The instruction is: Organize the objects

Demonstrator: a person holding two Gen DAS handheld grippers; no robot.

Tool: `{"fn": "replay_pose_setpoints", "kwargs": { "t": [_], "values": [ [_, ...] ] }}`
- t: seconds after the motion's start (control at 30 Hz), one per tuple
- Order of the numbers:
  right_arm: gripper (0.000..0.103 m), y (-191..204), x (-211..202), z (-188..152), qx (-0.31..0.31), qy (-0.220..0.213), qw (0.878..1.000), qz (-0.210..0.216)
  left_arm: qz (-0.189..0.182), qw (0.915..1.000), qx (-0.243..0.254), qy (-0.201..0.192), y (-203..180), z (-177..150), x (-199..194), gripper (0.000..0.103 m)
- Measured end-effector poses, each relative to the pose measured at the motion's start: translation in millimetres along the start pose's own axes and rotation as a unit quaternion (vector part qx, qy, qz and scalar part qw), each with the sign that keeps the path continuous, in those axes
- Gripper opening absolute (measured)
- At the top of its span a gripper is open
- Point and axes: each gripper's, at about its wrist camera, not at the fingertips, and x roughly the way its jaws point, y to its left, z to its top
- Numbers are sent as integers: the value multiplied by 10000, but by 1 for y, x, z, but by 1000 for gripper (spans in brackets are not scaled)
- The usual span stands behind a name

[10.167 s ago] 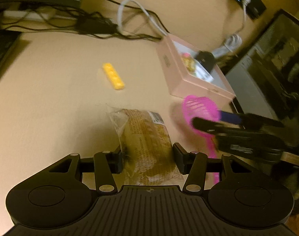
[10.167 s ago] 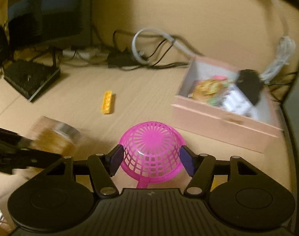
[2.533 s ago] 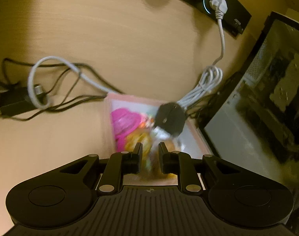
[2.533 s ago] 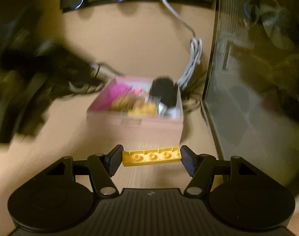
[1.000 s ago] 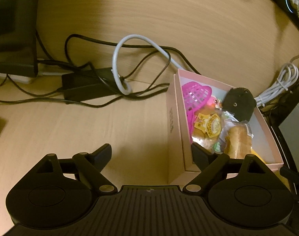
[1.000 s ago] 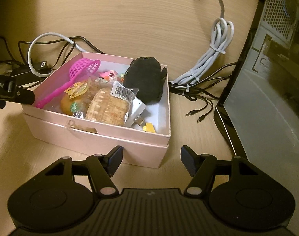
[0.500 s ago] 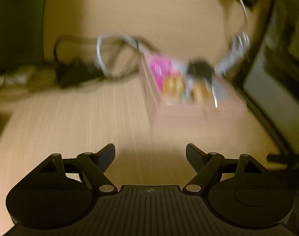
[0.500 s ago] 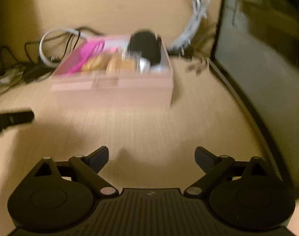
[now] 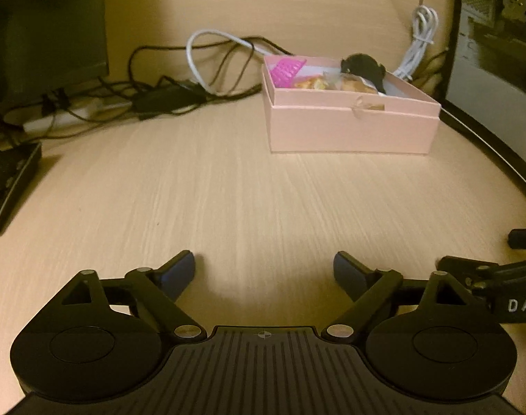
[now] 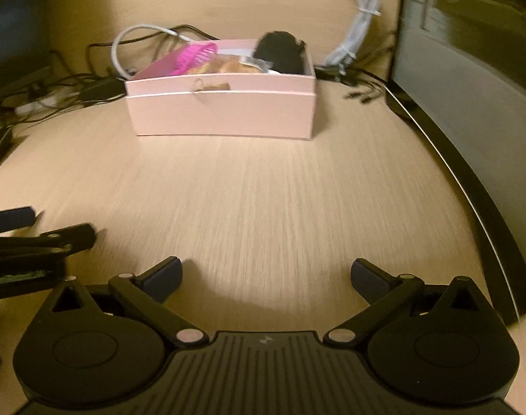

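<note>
A pink box (image 9: 349, 128) stands at the back of the wooden desk, also seen in the right wrist view as the pink box (image 10: 221, 114). Inside it lie a magenta strainer (image 9: 287, 71), wrapped snack packets (image 9: 349, 84) and a black rounded object (image 9: 365, 67). My left gripper (image 9: 264, 266) hovers low over bare desk well in front of the box, its jaws opening with nothing between them. My right gripper (image 10: 266, 269) is open wide and empty, likewise short of the box. Each gripper shows at the edge of the other's view.
Tangled black and white cables (image 9: 180, 93) lie behind and left of the box. A dark monitor (image 9: 45, 27) and a black device (image 9: 7, 183) sit at the left. A computer case (image 10: 470, 86) walls off the right side, with a bundled white cord (image 10: 363, 10) beside it.
Both grippers have drawn back from the box, which now looks smaller and farther off. The right jaws have spread wider. The yellow brick held earlier is gone from them.
</note>
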Motion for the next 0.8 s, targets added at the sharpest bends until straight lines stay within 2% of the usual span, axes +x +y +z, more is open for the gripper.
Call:
{"fn": "replay_pose_setpoints", "kwargs": {
  "t": [0.1,0.2,0.43,0.8],
  "values": [
    [103,-7,7,-1,-200,-324,9991,208,182,9996,-149,-133,-6,0,5,93],
    [103,-12,15,3,-146,-491,9985,177,270,9994,-204,-106,-10,4,10,97],
    [103,-13,34,21,-45,-487,9988,57,315,9992,-235,-71,-12,10,19,101],
    [103,-14,35,21,-5,-490,9988,43,323,9991,-257,-69,-10,12,22,101]
  ]
}}
